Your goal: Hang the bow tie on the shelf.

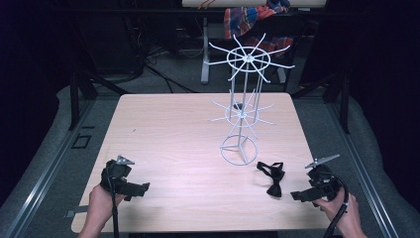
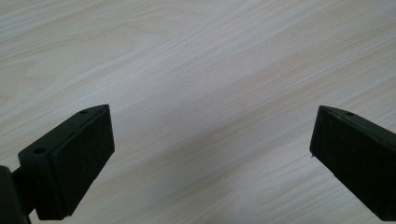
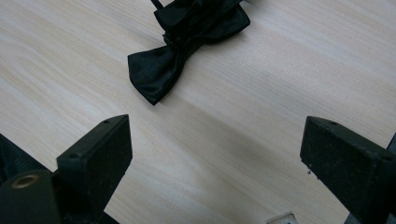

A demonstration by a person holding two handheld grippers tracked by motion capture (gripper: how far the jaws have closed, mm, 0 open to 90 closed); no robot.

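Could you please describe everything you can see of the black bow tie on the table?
The bow tie is black, of smooth, slightly shiny fabric, with two flared wings pinched at a centre knot and a thin neck strap looped behind it. It lies flat and loose on the pale wooden table, near the front right, beside the white wire rack's base ring. Only the table touches it; the right claw is open, short of it.

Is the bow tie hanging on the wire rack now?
No, the bow tie lies flat on the table, beside the base of the rack.
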